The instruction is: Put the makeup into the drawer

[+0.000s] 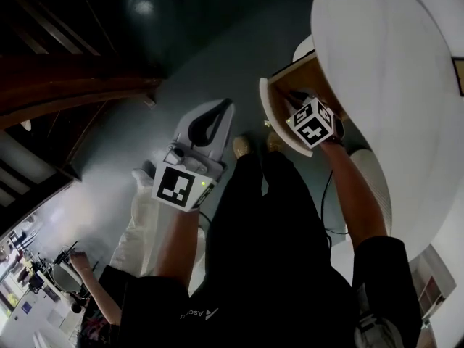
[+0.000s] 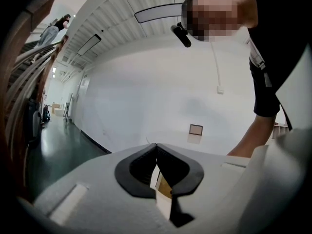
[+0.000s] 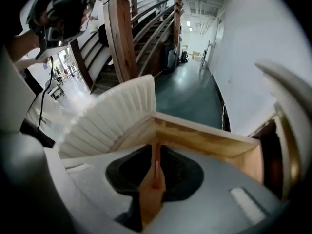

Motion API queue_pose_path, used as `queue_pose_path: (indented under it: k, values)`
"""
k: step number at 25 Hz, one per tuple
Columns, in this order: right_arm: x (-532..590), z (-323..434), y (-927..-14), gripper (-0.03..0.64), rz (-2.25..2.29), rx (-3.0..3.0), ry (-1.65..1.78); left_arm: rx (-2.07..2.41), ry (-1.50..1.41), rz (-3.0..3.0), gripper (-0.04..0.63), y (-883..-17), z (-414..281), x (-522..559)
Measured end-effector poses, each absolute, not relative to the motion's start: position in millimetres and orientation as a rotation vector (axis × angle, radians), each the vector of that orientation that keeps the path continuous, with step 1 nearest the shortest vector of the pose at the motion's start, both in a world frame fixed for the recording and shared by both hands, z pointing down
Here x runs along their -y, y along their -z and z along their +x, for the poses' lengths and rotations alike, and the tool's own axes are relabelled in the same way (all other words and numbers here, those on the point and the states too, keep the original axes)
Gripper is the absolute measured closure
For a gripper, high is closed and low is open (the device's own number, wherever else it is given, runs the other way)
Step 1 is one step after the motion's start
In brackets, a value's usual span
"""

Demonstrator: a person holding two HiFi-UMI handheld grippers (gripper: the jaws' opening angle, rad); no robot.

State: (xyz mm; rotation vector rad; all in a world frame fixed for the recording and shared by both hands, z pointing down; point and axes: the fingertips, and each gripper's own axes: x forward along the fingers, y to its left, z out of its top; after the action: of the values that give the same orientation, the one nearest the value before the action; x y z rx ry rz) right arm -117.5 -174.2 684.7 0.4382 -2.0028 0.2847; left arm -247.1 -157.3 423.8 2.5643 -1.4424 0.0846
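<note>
Two tongs (image 2: 157,149) (image 3: 156,150), one drawer (image 3: 207,136), one makeup stick (image 3: 155,168)

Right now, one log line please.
left gripper jaws shut, empty | right gripper jaws shut on thin reddish stick | at open drawer

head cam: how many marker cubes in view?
2. Left cube sits on the left gripper, held away from the drawer, jaws together. Right cube sits on the right gripper, which pinches a thin reddish stick at the open drawer. No others show.

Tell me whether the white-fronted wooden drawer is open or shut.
Open. The white-fronted wooden drawer stands pulled out from the white round table, and its inner wooden walls are exposed.
</note>
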Motion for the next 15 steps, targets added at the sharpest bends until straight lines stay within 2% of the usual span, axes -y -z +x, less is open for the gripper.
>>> queue_pose_path:
  k: [15]
  values:
    - [141,-120,-440,0.602,0.816,2.466,-0.119,1.389,0.052,2.751,0.584,-334,-198,127]
